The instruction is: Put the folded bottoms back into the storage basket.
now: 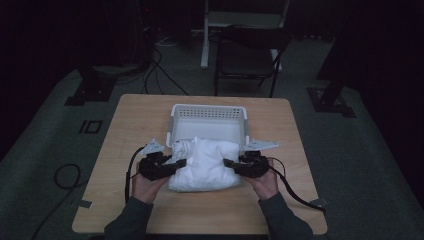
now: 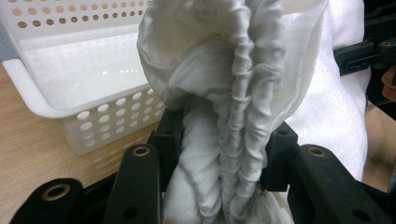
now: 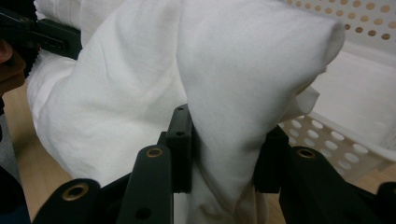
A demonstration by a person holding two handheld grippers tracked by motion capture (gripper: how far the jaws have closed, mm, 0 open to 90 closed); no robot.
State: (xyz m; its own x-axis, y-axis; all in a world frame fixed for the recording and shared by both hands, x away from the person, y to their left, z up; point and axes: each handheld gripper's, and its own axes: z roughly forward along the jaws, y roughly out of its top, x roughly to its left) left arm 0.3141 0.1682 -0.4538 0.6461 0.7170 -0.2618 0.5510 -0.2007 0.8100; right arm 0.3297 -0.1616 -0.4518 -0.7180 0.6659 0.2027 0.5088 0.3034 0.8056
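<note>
Item: folded white cloth point(image 1: 204, 164), on the table point(image 1: 150, 115), far edge lapping the near rim of the white basket point(image 1: 209, 111).
Left gripper point(image 1: 178, 163): jaws clamped on a bunched, gathered edge of the cloth.
Right gripper point(image 1: 229, 163): jaws clamped on a thick fold at the opposite side.
Step judged: lift into the basket.
Risk one: bundle sagging between the grips, snagging on the basket rim, tipping the light basket.
Risk two: uneven lift, folds slipping loose, bundle unfolding before placement.
</note>
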